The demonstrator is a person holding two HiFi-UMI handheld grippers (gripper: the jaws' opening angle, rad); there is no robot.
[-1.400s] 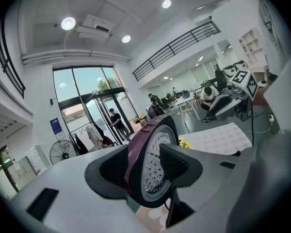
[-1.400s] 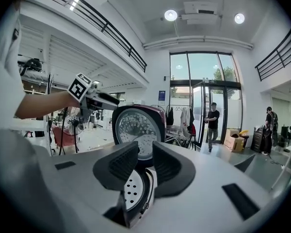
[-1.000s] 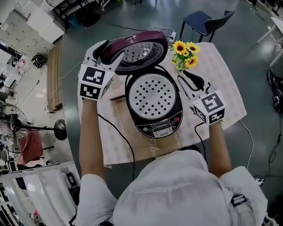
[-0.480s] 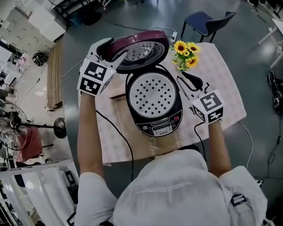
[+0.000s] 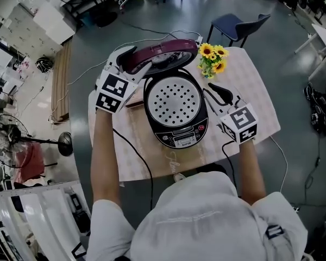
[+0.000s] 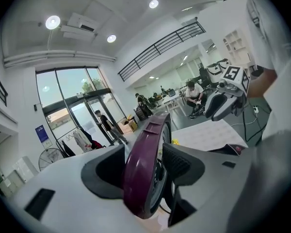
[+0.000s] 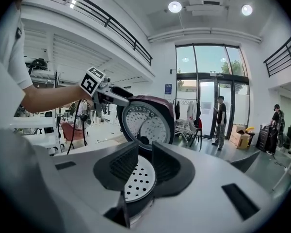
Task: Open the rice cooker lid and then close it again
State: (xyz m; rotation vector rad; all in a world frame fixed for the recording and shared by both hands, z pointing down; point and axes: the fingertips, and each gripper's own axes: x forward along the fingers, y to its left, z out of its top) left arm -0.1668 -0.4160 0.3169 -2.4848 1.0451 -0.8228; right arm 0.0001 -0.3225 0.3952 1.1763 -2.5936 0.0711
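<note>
The rice cooker (image 5: 176, 140) sits mid-table (image 5: 255, 107), control panel at 6 o'clock. Its maroon lid (image 5: 163, 52) stands tilted open from the hinge at 12 o'clock, above the perforated inner plate (image 5: 174, 102). The left gripper (image 5: 131, 63) reaches in from 10 o'clock. Its jaws stand wide and are closing, with the lid's rim between them, and a slight gap shows beside one pad (image 6: 177, 161). The right gripper (image 5: 211, 90), at 2 o'clock, is half open with its tips by the cooker's rim, clasping nothing. Sunflowers (image 5: 213, 58) stand at 1 o'clock.
</note>
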